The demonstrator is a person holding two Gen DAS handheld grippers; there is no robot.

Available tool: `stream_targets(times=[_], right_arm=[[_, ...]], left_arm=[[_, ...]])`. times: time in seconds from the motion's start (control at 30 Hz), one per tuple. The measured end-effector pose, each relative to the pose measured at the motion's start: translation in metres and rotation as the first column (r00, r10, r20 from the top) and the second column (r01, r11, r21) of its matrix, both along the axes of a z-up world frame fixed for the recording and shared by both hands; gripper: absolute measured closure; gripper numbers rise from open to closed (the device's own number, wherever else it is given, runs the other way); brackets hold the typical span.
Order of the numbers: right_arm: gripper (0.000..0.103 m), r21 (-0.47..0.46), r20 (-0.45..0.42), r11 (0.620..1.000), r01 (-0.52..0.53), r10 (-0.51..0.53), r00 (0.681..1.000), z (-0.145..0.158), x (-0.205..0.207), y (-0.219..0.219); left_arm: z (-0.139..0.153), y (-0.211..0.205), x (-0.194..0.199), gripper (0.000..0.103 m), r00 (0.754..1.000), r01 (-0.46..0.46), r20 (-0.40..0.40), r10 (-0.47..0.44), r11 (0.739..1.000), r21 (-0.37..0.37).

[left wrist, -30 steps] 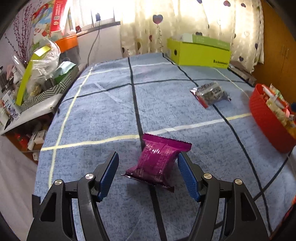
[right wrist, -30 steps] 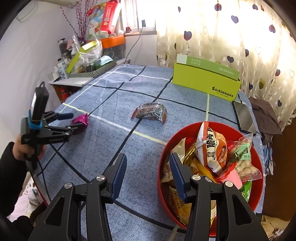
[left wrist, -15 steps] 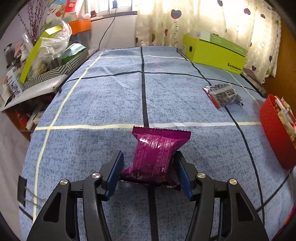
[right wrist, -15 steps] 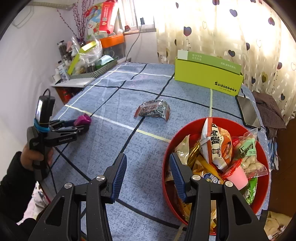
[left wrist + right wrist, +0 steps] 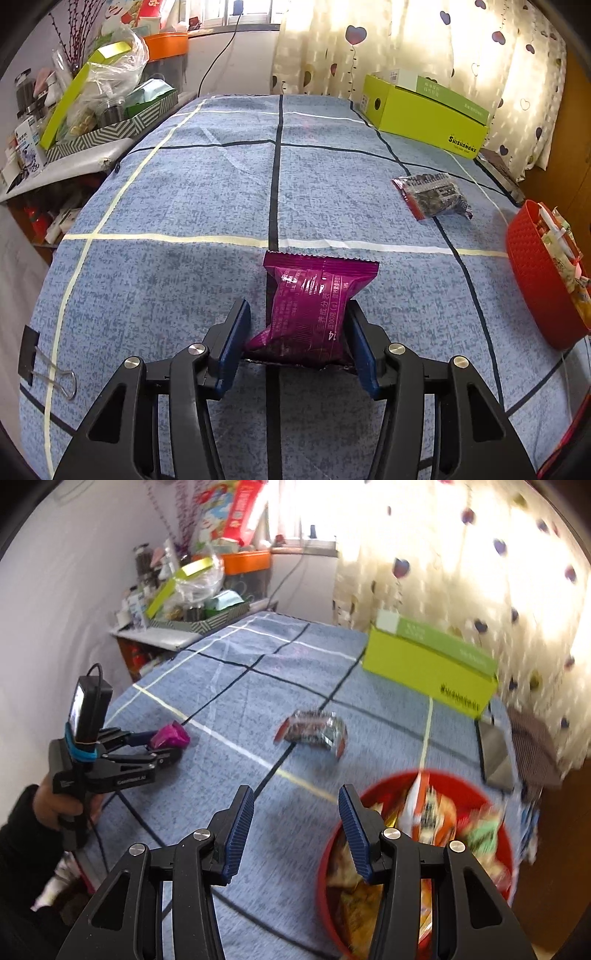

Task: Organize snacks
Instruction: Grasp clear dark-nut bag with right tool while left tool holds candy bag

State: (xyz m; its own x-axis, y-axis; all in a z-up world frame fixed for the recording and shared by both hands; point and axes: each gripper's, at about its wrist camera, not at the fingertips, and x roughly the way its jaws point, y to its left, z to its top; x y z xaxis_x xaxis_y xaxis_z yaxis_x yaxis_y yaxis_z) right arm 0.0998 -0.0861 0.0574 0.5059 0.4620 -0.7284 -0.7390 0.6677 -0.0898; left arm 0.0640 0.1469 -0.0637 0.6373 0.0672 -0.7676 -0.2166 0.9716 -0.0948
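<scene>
A purple snack packet (image 5: 314, 310) lies on the blue checked tablecloth (image 5: 207, 192). My left gripper (image 5: 297, 345) has closed around its near end; the right pad touches it and the left pad stands just beside it. The same packet (image 5: 170, 735) and left gripper (image 5: 162, 743) show in the right wrist view. A dark snack packet with red ends (image 5: 432, 194) lies further right, also in the right wrist view (image 5: 314, 731). A red basket (image 5: 539, 288) full of snacks stands at the right edge. My right gripper (image 5: 293, 827) is open and empty above the basket's (image 5: 369, 797) left rim.
A yellow-green box (image 5: 424, 110) stands at the table's far right. A phone (image 5: 495, 749) lies beside the basket. A binder clip (image 5: 44, 369) grips the cloth at the near left edge. A cluttered side shelf (image 5: 85, 110) stands off the left side.
My left gripper moved forward around the purple packet and narrowed onto it. My right gripper swung left and up a little; its view is blurred by motion.
</scene>
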Motion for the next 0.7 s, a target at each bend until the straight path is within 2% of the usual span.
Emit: stream_targets(times=[0.1,0.33,0.47,0.7], right_arm=[[0.056,-0.082,0.038,0.995,-0.054,0.057,0.998,0.002,0.008,0.016],[0.056,-0.215,0.024,0.966,-0.140,0.149,0.989,-0.002,0.039,0.046],[0.054,-0.313,0.010,0.928,-0.201,0.215,0.977,-0.018,0.060,0.064],[0.052,-0.461,-0.078,0.838,-0.292,0.290,0.954,-0.060,0.109,0.093]], left_arm=[[0.000,0.000,0.001,0.050,1.000,0.000,-0.002,0.000,1.000,0.006],[0.000,0.001,0.000,0.050,1.000,-0.001,0.001,0.001,1.000,-0.003],[0.000,0.000,-0.001,0.050,1.000,-0.001,0.002,0.001,1.000,-0.004],[0.000,0.001,-0.001,0.050,1.000,0.000,0.003,0.000,1.000,-0.008]])
